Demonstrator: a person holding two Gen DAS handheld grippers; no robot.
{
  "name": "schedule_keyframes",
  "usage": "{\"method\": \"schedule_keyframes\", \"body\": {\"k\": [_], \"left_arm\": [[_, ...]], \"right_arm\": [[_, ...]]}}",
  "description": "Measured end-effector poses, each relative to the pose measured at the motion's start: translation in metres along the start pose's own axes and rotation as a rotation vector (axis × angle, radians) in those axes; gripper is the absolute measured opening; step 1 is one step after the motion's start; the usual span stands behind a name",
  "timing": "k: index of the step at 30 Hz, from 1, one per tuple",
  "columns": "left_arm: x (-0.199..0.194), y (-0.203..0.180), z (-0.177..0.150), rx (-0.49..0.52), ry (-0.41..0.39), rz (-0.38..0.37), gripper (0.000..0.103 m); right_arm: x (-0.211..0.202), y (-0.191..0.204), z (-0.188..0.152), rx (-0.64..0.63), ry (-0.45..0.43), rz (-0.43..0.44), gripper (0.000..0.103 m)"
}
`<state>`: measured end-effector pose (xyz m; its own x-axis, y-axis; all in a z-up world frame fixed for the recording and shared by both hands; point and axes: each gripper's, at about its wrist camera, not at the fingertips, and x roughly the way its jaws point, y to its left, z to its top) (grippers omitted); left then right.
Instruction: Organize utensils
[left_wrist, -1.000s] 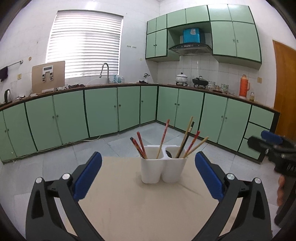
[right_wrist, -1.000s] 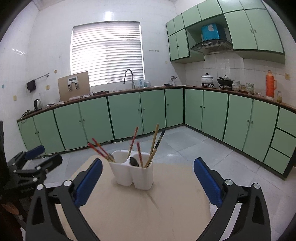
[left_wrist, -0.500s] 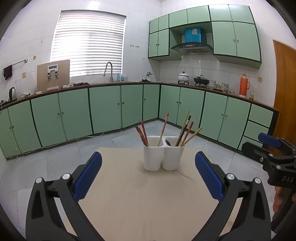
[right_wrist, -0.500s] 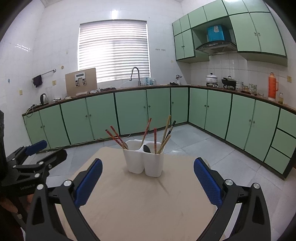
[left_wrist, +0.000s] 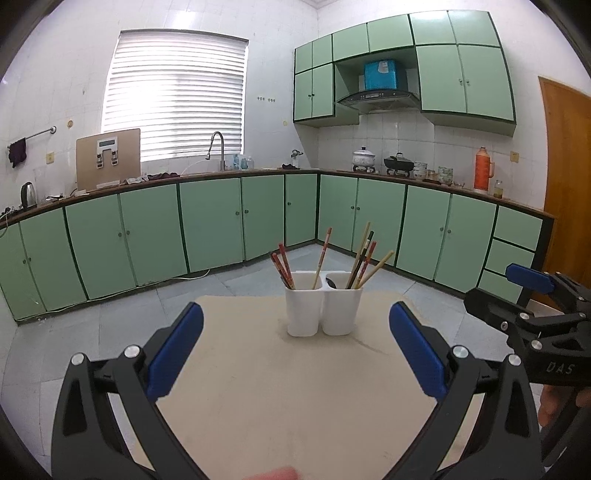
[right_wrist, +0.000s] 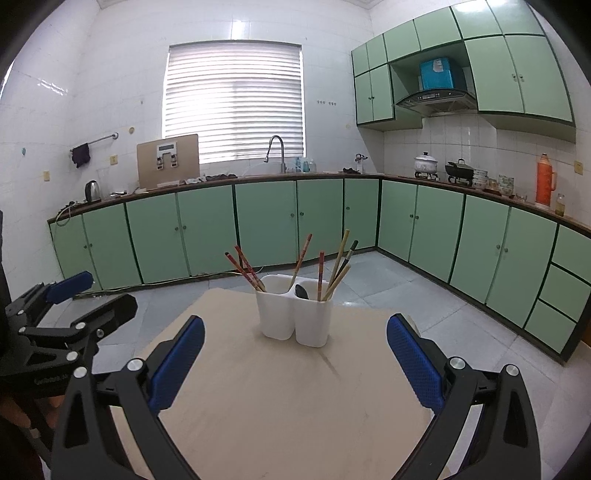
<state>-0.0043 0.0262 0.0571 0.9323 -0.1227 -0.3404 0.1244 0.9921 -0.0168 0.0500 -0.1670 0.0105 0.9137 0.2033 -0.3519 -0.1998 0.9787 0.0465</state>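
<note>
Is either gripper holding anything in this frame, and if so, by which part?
Nothing is held. The left gripper and right gripper are both open and empty, short of the white utensil holder with its chopsticks.

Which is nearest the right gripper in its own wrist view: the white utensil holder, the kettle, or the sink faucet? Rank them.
From the right gripper:
1. White utensil holder, straight ahead on the table.
2. Kettle, left on the counter.
3. Sink faucet, by the far window.

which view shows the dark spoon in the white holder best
The right wrist view: the dark spoon bowl stands clear above the rim of the white holder, in its right compartment. In the left wrist view the spoon is only a small dark sliver at the rim.
</note>
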Motion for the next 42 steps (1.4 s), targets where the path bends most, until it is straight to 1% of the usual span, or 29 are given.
{"method": "schedule_keyframes", "body": {"k": [42], "left_arm": [[-0.0045,-0.0003,0.0037,-0.003,-0.009,0.006,0.098]], "right_arm": [[-0.0018,0.0037,-0.0013,-0.003,-0.005,0.003,0.097]]}}
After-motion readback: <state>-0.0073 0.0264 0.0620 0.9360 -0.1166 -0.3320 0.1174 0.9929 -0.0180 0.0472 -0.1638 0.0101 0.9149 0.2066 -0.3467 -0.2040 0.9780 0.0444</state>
